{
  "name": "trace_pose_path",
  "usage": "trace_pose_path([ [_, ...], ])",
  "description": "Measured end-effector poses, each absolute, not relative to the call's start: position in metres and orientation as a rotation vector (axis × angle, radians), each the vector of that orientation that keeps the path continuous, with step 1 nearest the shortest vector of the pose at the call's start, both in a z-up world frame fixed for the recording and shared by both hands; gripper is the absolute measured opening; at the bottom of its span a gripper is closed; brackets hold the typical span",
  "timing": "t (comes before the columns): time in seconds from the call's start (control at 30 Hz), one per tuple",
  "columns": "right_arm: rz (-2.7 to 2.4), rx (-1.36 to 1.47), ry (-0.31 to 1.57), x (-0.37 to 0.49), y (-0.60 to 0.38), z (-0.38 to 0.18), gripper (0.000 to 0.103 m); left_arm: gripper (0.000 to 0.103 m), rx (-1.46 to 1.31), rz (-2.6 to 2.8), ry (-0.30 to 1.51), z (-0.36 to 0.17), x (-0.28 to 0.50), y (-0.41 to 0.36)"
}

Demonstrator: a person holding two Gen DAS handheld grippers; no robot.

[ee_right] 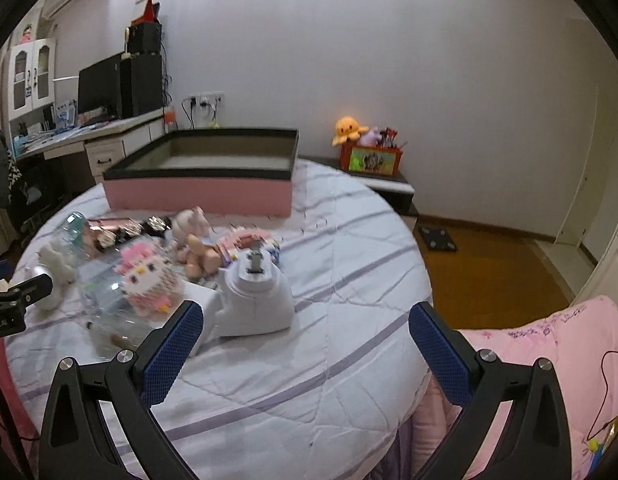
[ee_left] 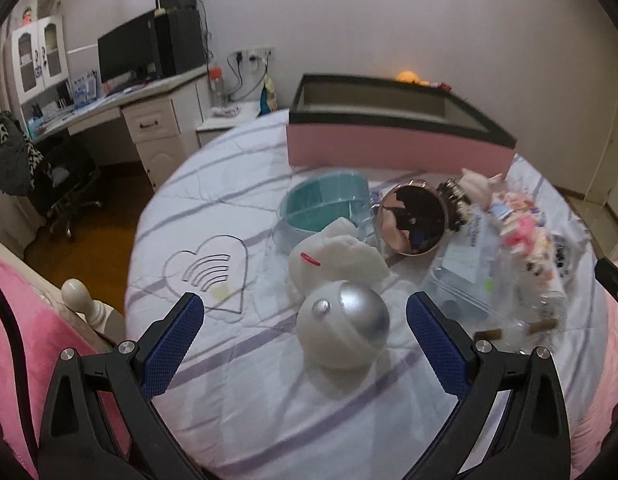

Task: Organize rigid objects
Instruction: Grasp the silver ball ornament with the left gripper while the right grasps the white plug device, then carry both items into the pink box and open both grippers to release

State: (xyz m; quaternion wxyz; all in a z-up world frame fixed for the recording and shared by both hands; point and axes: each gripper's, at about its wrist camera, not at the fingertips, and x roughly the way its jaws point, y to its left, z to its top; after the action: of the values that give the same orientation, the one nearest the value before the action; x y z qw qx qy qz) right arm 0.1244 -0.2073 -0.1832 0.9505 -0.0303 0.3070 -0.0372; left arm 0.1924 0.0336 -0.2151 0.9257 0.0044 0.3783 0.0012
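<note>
Silver-domed round gadget (ee_left: 343, 330) (glossy) btwn left gripper (ee_left: 305, 320) jaws

Striped bed (ee_left: 213, 392) (white sheet) with pink box (ee_left: 397, 148), mirror (ee_left: 413, 220), scattered toys.

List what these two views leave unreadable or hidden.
- Pink box interior: left wrist view, near wall hides the floor.
- Round mirror: shows only dark reflections.
- Clear bag label: too blurred to read.
- Block kitten: right wrist view, motion blur.
</note>
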Motion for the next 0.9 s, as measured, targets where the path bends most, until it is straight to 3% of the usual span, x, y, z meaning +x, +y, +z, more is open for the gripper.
trace_pose_path([
  [0.07, -0.085, -0.062, 0.647, 0.131, -0.211, -0.189, 0.103, 0.095, 0.012, -0.001, 0.795, -0.221, 0.200, 0.032],
  [0.13, -0.085, -0.058, 0.665, 0.136, -0.215, -0.194, 0.103, 0.074, 0.021, -0.001, 0.821, -0.228, 0.207, 0.029],
  [0.2, -0.073, -0.047, 0.682, 0.142, -0.217, -0.197, 0.103, 0.068, 0.031, -0.001, 0.831, -0.232, 0.210, 0.026],
  [0.27, -0.057, -0.035, 0.688, 0.148, -0.218, -0.198, 0.103, 0.052, 0.043, -0.010, 0.811, -0.231, 0.208, 0.023],
  [0.7, 0.015, 0.005, 0.752, 0.191, -0.207, -0.210, 0.102, 0.051, 0.073, -0.059, 0.760, -0.208, 0.191, 0.007],
  [0.77, 0.035, 0.020, 0.755, 0.194, -0.210, -0.211, 0.079, 0.051, 0.073, -0.066, 0.751, -0.203, 0.191, 0.004],
  [0.8, 0.057, 0.027, 0.768, 0.196, -0.209, -0.213, 0.054, 0.051, 0.071, -0.074, 0.742, -0.200, 0.191, 0.003],
  [0.83, 0.080, 0.036, 0.781, 0.197, -0.208, -0.214, 0.046, 0.051, 0.072, -0.081, 0.737, -0.198, 0.191, 0.002],
  [0.9, 0.075, -0.005, 0.771, 0.196, -0.202, -0.214, 0.046, 0.051, 0.070, -0.098, 0.730, -0.193, 0.193, -0.002],
])
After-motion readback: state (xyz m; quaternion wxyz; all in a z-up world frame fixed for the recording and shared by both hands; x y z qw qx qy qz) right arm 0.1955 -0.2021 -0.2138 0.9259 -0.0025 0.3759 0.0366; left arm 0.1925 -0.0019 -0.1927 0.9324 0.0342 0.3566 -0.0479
